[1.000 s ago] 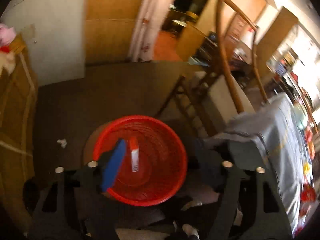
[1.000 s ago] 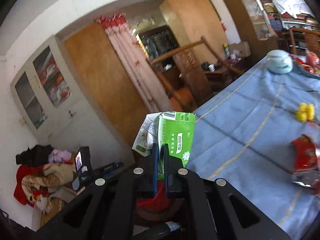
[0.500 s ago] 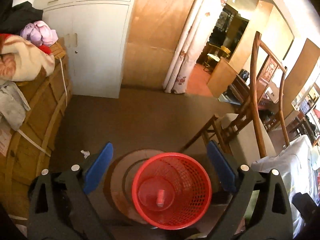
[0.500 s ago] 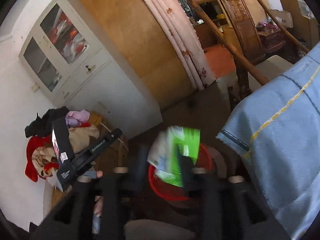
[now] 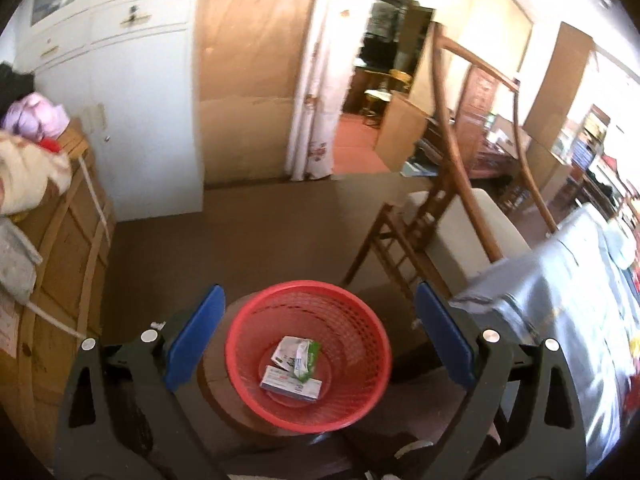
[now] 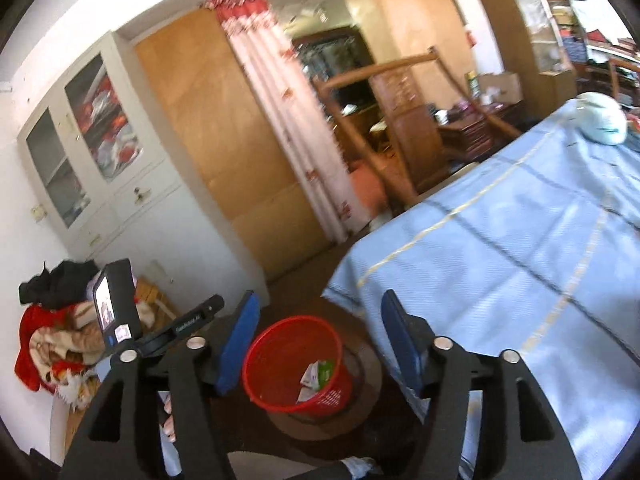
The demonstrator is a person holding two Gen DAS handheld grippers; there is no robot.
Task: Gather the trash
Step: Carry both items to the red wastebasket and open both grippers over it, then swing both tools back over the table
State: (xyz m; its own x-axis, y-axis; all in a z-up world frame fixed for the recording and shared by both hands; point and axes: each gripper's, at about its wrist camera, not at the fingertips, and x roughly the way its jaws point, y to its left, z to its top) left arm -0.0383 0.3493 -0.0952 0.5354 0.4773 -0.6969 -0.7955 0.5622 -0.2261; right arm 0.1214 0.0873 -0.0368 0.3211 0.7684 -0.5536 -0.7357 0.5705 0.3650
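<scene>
A red mesh waste basket (image 5: 320, 304) stands on the floor beside the table. Inside lie a green-and-white carton (image 5: 299, 356) and a small flat box (image 5: 291, 388). My left gripper (image 5: 316, 336) is open and empty above the basket, its blue pads either side of the rim. In the right wrist view the basket (image 6: 276, 356) holds the carton (image 6: 318, 374). My right gripper (image 6: 318, 340) is open and empty above it.
A table with a blue cloth (image 6: 500, 248) lies to the right, with a pale lidded pot (image 6: 602, 120) on it. A wooden chair (image 5: 448, 216) stands by the basket. A wooden chest with piled clothes (image 5: 36, 184) is on the left. A scrap of paper (image 5: 158, 325) lies on the floor.
My right gripper opened and the green carton dropped into the basket. My left gripper let the small box fall in earlier and has stayed open, rising above the basket.
</scene>
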